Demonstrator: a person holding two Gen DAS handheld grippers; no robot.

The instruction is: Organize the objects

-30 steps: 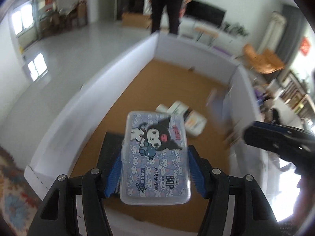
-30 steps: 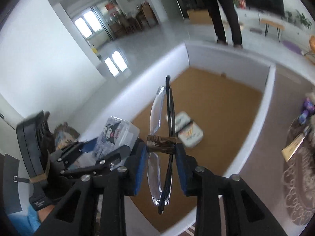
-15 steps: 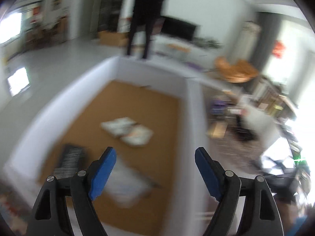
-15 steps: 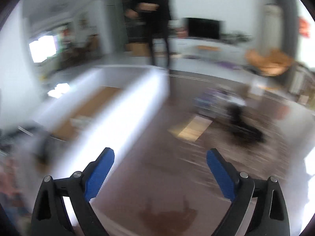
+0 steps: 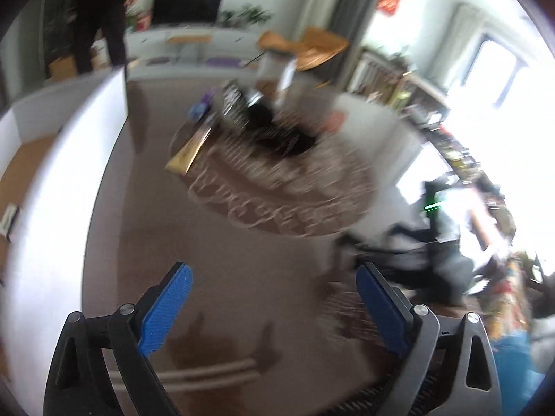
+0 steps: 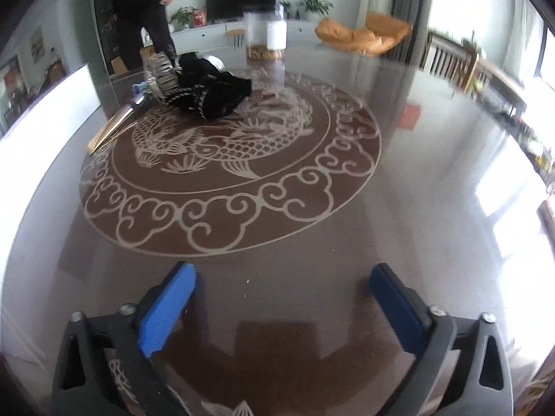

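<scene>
My left gripper (image 5: 272, 277) hangs over the dark glass table (image 5: 242, 260), its jaws opening wide with nothing between the blue pads. My right gripper (image 6: 282, 274) is likewise opening and holds nothing, above the same table (image 6: 416, 190). Beyond it lie a black cloth (image 6: 211, 93), a silver striped item (image 6: 163, 76), a flat gold box (image 6: 107, 131) and a clear jar (image 6: 265, 34). The left wrist view is blurred; the black cloth (image 5: 277, 128) and gold box (image 5: 189, 152) show there too. The white-walled box (image 5: 69, 173) with a cork floor (image 5: 24, 166) stands to the left.
A round brown turntable with a pale fish pattern (image 6: 242, 208) fills the table's middle. The white box wall (image 6: 45, 128) borders the left. A person in dark clothes (image 6: 145, 10) stands behind the table. An orange chair (image 6: 364, 34) and shelves are farther back.
The left gripper let go of the printed plastic case and the right one of the glasses. Both opened and swung right, from over the white box to over the glass table.
</scene>
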